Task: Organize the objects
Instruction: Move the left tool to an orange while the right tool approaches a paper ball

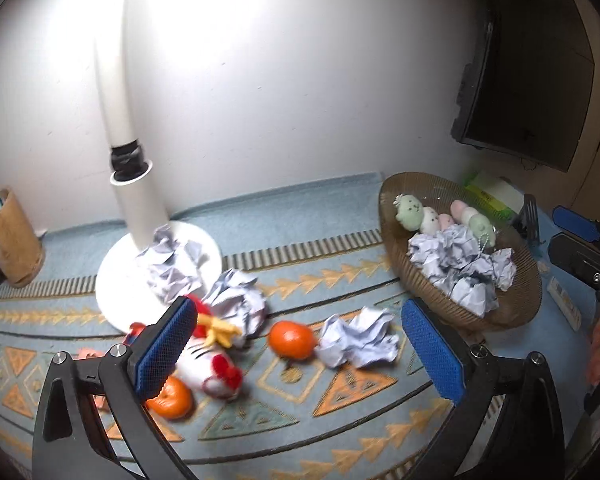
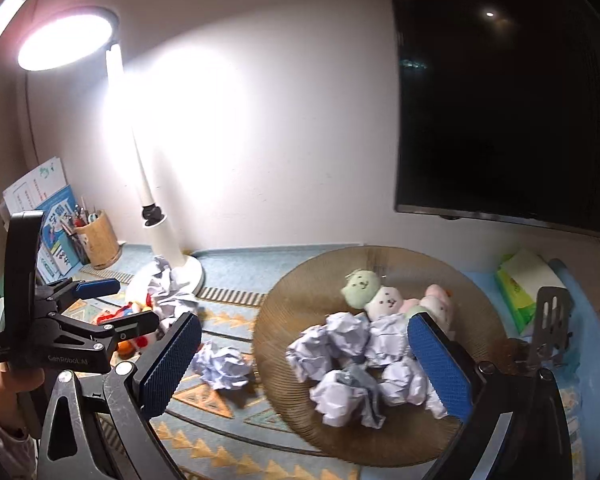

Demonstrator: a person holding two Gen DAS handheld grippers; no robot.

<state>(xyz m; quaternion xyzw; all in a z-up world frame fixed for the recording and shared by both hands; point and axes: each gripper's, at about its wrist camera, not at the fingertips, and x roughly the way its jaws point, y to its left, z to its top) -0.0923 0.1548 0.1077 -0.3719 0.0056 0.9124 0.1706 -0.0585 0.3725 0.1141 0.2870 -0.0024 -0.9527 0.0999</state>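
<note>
My left gripper point(image 1: 300, 350) is open low over the patterned mat. An orange point(image 1: 292, 340) and a crumpled paper ball point(image 1: 358, 338) lie just ahead between its blue pads, untouched. A white plush with a red bow point(image 1: 212, 364) and a second orange point(image 1: 170, 398) lie by the left finger. More paper balls point(image 1: 236, 300) sit near the lamp base. My right gripper point(image 2: 306, 364) hangs open over the woven basket point(image 2: 300, 280), which holds several paper balls point(image 2: 348, 344) and small plush toys point(image 2: 384, 300). One paper ball point(image 2: 222, 368) lies on the mat beside the basket.
A white lamp point(image 1: 116, 280) stands at the back left with a pen cup point(image 1: 8, 236) further left. A dark monitor point(image 2: 500, 100) hangs on the wall to the right. A green tissue pack point(image 2: 520, 280) and a metal clip point(image 2: 552, 320) sit behind the basket.
</note>
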